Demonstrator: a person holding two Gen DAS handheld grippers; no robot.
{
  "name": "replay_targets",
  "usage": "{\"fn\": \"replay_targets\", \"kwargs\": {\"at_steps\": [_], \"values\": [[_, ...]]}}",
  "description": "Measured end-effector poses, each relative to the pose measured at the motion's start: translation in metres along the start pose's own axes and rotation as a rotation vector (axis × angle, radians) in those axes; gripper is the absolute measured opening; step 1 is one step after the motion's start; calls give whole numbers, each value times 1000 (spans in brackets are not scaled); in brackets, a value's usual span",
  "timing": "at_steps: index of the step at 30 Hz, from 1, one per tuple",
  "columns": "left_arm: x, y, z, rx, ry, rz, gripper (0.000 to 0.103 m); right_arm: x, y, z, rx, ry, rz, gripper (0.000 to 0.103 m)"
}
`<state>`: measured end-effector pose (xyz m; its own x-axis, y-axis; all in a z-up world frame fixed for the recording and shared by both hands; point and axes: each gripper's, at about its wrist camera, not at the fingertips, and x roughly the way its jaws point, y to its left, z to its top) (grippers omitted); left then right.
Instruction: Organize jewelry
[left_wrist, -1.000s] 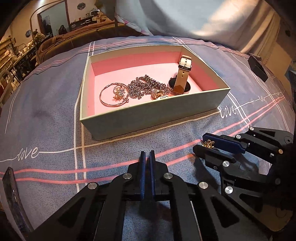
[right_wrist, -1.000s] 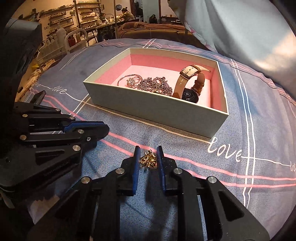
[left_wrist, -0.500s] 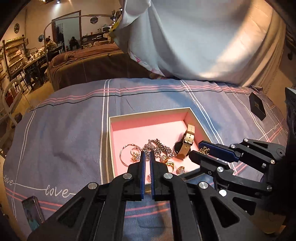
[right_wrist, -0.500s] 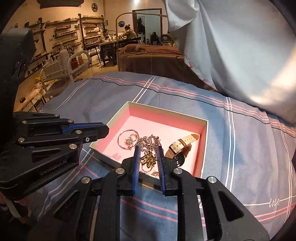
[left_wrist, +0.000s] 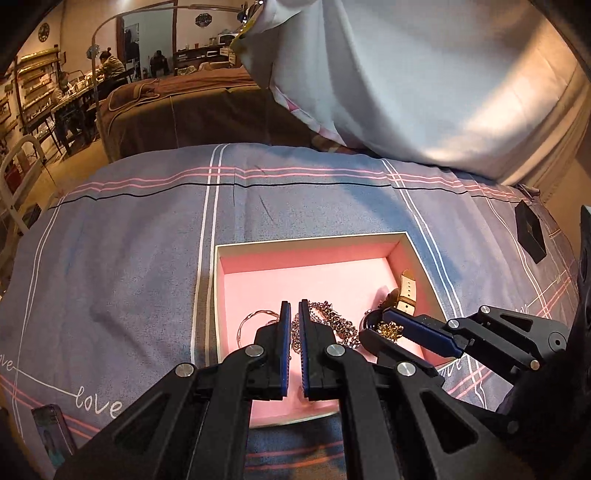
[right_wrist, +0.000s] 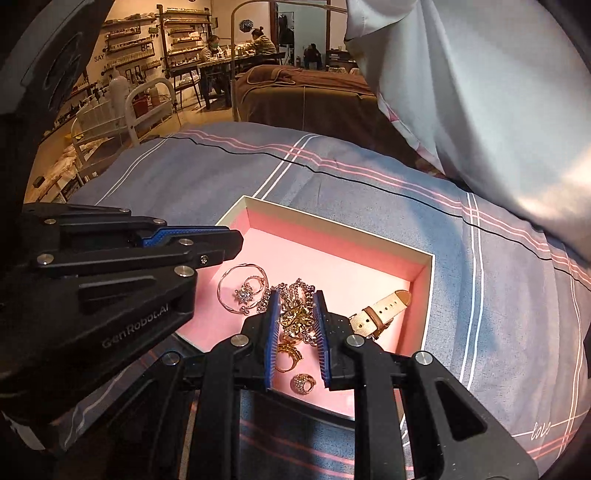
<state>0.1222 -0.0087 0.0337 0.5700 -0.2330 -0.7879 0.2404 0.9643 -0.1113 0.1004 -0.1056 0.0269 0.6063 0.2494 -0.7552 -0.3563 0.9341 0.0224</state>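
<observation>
**Gold piece over box, release pending**

Bed (left_wrist: 129, 236) carries pink-lined box (right_wrist: 424, 291), already holding watch (right_wrist: 384, 310), chain, bangle (right_wrist: 240, 288), 2 rings. Right gripper (right_wrist: 295, 317) jaws pinch gold ornament (right_wrist: 295, 317) above box's near side. Left gripper (left_wrist: 291, 325) jaws pressed together, empty.

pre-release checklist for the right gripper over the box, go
1. Right gripper shut on gold flower ornament: ok.
2. Ornament above the pink-lined box, inside its walls: ok.
3. Height above the silver chain: cannot tell.
4. Left gripper shut, empty: ok.
5. Left gripper out of the drop path: ok, off to the side.
6. Watch and bangle already in the box: ok.
</observation>
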Motion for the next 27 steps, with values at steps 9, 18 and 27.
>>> {"fn": "replay_targets", "kwargs": {"at_steps": [9, 18, 27], "values": [[12, 3, -2, -19, 21, 1, 5, 11, 0, -1, -16, 32, 9, 19], [11, 20, 2, -93, 22, 64, 96, -1, 7, -14, -52, -10, -49, 86], [12, 13, 12, -52, 21, 105, 97, -3, -18, 9, 29, 4, -138, 96]]}}
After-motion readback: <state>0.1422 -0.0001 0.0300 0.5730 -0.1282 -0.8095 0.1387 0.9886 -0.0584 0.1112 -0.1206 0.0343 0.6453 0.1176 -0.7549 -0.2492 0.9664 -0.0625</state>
